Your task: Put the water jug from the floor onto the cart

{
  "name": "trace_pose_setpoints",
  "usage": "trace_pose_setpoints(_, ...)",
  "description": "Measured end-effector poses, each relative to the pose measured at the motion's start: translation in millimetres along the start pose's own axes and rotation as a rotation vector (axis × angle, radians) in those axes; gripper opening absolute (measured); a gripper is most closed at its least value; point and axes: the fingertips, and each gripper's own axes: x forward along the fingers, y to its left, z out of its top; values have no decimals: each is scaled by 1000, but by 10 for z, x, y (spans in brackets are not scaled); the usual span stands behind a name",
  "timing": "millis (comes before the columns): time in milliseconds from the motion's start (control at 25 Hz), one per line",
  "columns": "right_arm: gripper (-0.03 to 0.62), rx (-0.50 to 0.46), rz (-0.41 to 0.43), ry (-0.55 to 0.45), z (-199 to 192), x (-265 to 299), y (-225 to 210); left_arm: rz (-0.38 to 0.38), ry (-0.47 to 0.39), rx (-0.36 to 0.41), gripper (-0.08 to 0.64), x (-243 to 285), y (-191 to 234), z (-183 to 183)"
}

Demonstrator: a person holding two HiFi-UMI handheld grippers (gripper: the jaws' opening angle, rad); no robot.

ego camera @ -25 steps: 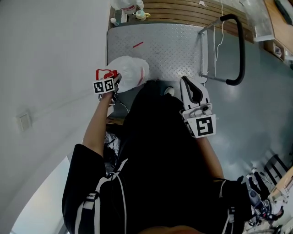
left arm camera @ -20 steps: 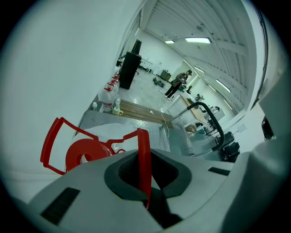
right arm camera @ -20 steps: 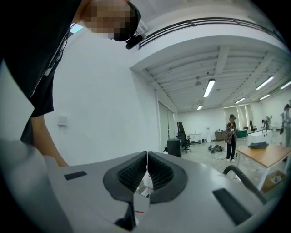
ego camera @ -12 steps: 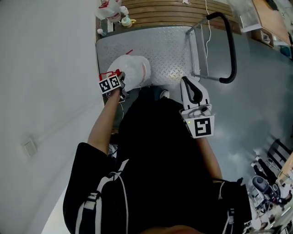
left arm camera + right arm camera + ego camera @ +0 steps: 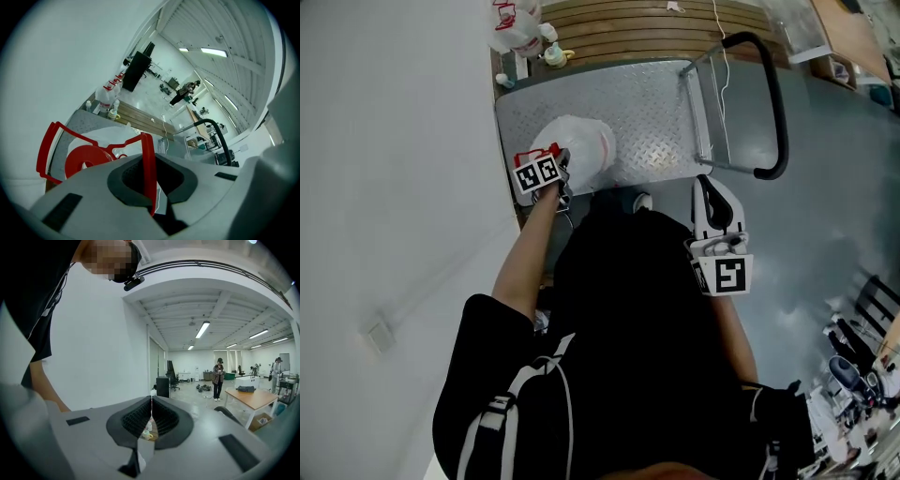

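The water jug (image 5: 577, 147) is translucent white with a red cap (image 5: 86, 161) and a red carry handle (image 5: 148, 168). My left gripper (image 5: 562, 165) is shut on that handle, whose red bar runs between the pads. The jug is over the near left part of the cart's (image 5: 652, 105) diamond-plate deck; whether it rests on the deck I cannot tell. My right gripper (image 5: 716, 186) hangs at the person's right side, beside the cart's near edge and near its black push handle (image 5: 775, 103). Its jaws (image 5: 151, 404) are shut with nothing between them.
A white wall runs close along the cart's left side. Beyond the cart lie wooden slats (image 5: 656, 23), with a second jug (image 5: 512, 26) and small bottles (image 5: 553, 54) at their left end. Far off in the right gripper view are a standing person (image 5: 218, 376) and a table (image 5: 253, 398).
The left gripper has carried the jug forward, from the cart's near edge to further over the deck. The right gripper has drifted a little to the right and toward the person.
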Motion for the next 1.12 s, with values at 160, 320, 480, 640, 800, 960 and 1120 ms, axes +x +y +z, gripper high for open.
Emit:
trace_pose_setpoints(160, 19, 8, -11, 6, -5, 79, 87, -27, 36, 46, 29, 160, -100, 84)
trace_pose_setpoints(320, 18, 10, -55, 37, -41, 68, 73, -47, 52, 36, 29, 290, -169, 186)
trace_pose_setpoints(480, 18, 62, -109, 51, -107, 32, 30, -71, 50, -23, 29, 400, -145, 293)
trace_pose_setpoints(640, 19, 57, -153, 51, -81, 15, 46, -62, 64, -60, 29, 504, -49, 370)
trace_pose_setpoints(800, 19, 61, -207, 38, -44, 9, -2, -96, 63, -85, 29, 619, -62, 390)
trace_pose_setpoints(960, 20, 51, -243, 15, 24, 20, 28, -157, 66, -110, 29, 724, -155, 386)
trace_pose_setpoints(1120, 18, 44, -280, -6, 80, -2, 9, -215, 89, -119, 29, 826, -274, 414)
